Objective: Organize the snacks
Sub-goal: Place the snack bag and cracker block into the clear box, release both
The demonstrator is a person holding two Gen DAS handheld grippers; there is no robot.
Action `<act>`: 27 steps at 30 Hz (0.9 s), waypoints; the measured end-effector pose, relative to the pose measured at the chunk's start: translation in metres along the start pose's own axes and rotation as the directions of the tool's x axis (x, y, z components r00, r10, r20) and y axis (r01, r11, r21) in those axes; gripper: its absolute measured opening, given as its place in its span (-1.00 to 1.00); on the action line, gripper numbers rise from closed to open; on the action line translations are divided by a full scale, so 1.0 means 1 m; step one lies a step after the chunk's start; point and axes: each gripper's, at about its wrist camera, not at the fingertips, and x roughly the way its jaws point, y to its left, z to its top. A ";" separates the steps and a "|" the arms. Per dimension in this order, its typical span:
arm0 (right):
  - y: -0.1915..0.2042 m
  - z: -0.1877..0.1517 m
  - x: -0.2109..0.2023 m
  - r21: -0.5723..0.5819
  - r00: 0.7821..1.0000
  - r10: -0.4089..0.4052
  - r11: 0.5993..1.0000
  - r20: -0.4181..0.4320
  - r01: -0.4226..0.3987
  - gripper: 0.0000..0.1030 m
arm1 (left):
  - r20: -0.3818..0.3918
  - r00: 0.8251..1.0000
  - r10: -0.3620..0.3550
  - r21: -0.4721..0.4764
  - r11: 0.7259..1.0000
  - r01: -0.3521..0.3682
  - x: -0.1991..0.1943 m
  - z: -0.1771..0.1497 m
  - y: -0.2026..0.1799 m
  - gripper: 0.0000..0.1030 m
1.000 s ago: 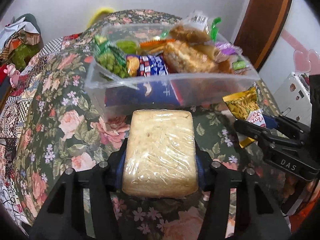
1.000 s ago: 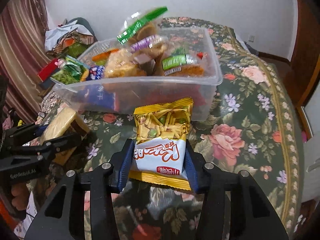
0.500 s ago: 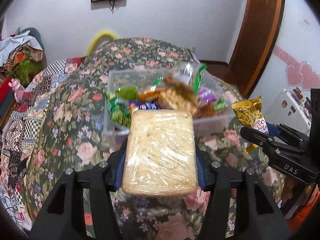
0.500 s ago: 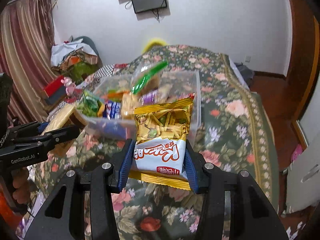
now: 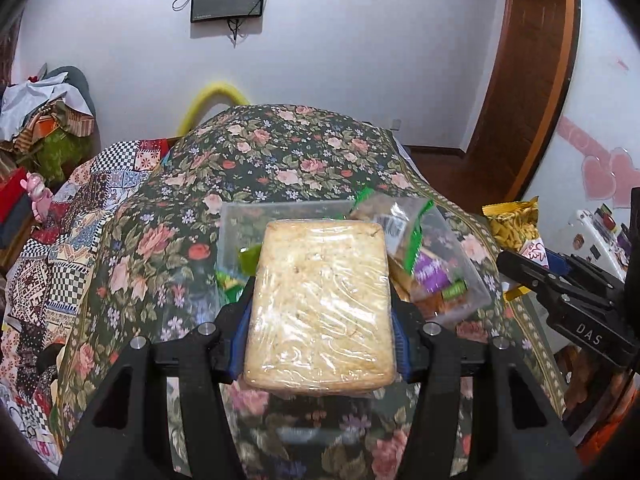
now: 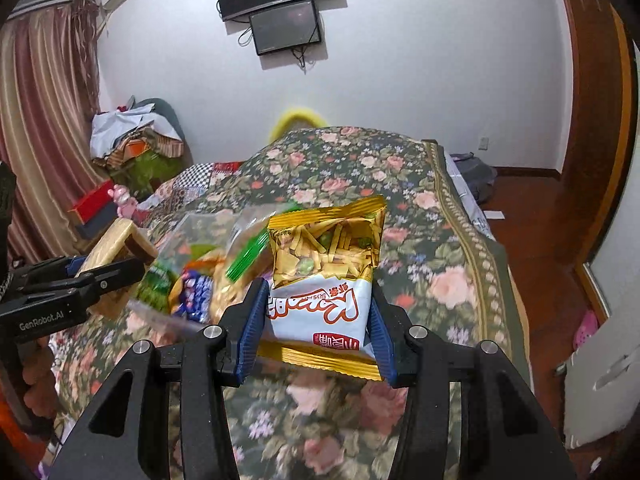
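Snacks: two are in hand, rest sit in the clear tub (image 5: 476,280) on the flowered bedspread (image 5: 280,160). Nearest, left gripper (image 5: 320,320) has its blue pads clamped on both long sides of a plastic-wrapped flat cake (image 5: 320,300), held level and above the tub's near end. Right gripper (image 6: 318,316) is closed the same way on a yellow & white chip bag (image 6: 324,272), bag upright-ish, top end pointing away, held up next to the tub (image 6: 188,240) w/ the bed below. Step in hand, as I read it: carrying both items to the tub, not yet placed. Next move prob calls for lowering each over a free spot, then opening the fingers; cake is wide, so it needs a flat gap or goes on top of the pile. Tub looks fairly full: green packs (image 6: 154,284), a blue & white wrapper (image 6: 196,292), a clear bag w/ green strip (image 5: 404,236), a purple pack (image 5: 430,276), some orange-brown pieces. Some blur, so exact count unclear. Further back: a clothes pile (image 6: 132,136) on the left & a wall screen (image 6: 286,32).
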 end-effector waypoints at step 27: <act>0.000 0.023 0.056 -0.029 0.997 -0.031 0.999 -0.068 0.029 0.16 | -0.023 0.999 0.029 -0.012 0.999 -0.029 0.036 0.011 0.003 0.22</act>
